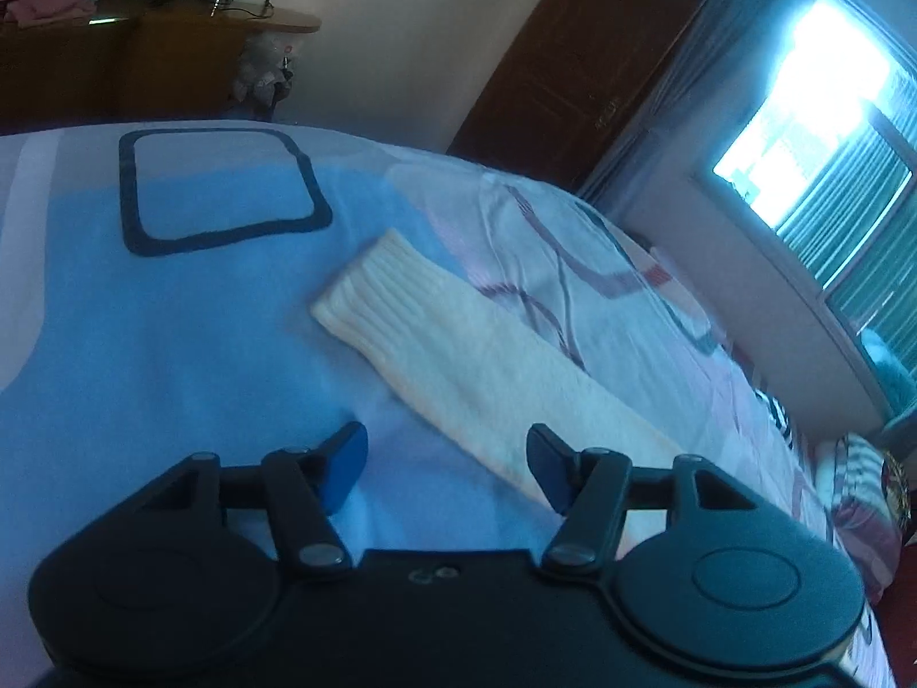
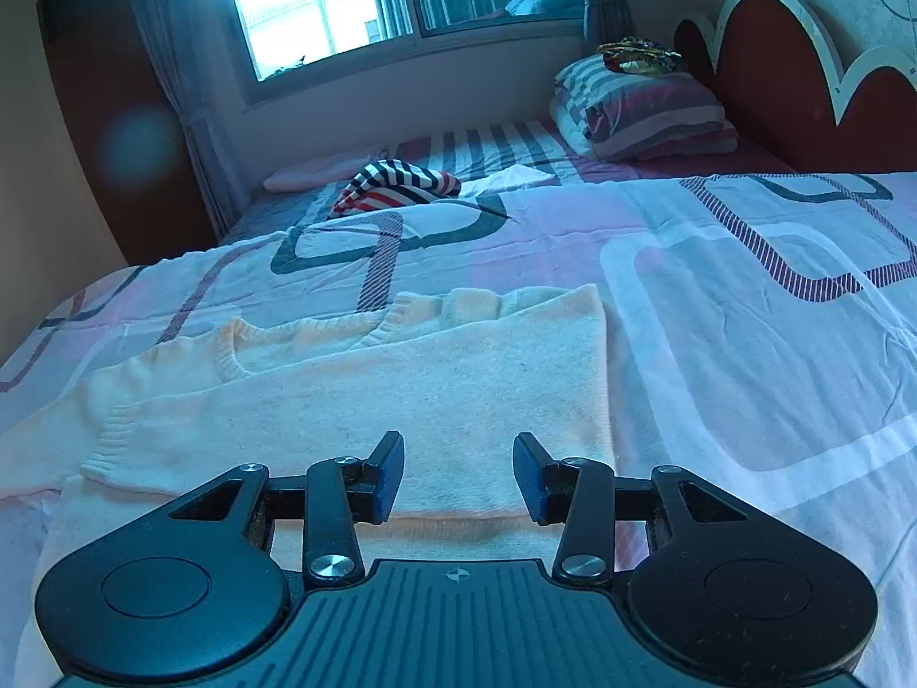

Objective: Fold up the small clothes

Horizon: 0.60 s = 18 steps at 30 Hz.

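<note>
— Cream knitted sweater (image 2: pixel 367 401), spread flat on the bed (image 2: pixel 745 344); fuzzy body, ribbed collar and hem, one side folded over into a straight edge

— From the left wrist view, only a long sleeve (image 1: pixel 458 344) with ribbed cuff, lying across smooth blue-and-pink printed sheet; lower end cut off behind the tongs

— Left tongs (image 1: pixel 447 467): spread wide, gripping nothing, hovering just beside the sleeve

— Right tongs (image 2: pixel 458 476): likewise parted, empty, above the sweater's near edge; contact hard to judge

— Farther back: striped garment (image 2: pixel 395 189), crumpled, blurred; folded striped pillow (image 2: pixel 642 109) by the scalloped headboard (image 2: pixel 802 69)
</note>
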{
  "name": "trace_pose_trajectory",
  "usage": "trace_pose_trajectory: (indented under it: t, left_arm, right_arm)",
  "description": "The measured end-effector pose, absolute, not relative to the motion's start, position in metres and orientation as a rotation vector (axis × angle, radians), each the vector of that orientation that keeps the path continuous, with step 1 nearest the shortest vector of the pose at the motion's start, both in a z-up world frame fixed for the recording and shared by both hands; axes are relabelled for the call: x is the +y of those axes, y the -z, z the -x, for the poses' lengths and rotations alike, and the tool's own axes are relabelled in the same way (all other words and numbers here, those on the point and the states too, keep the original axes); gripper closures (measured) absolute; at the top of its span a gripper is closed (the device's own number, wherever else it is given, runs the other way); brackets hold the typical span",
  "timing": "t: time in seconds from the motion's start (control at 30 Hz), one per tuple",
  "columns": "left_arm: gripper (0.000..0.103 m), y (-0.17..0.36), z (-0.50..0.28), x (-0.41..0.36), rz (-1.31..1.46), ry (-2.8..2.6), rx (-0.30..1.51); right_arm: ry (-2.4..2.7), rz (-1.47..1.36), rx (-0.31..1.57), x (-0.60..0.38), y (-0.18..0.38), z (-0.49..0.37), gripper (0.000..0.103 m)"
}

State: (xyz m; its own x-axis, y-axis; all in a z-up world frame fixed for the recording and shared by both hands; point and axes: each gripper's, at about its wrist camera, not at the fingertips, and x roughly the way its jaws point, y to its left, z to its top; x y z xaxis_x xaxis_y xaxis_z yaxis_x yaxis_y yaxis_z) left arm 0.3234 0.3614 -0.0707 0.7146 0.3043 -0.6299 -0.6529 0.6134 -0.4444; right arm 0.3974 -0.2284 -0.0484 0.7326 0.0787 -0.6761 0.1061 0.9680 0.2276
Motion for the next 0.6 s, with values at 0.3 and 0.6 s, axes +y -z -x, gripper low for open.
trace_pose_trajectory:
  t: [0.3,0.6]
  left_arm:
    - [0.066,0.075,-0.336,0.391,0.801,-0.608,0.487]
    - [0.101,0.063,-0.358,0.398,0.764,-0.531,0.487]
  right_arm:
    - [0.080,-0.255,0.752,-0.219,0.053,-0.400,0.060]
    - [0.119,-0.276,0.730,-0.222,0.045,-0.397,0.060]
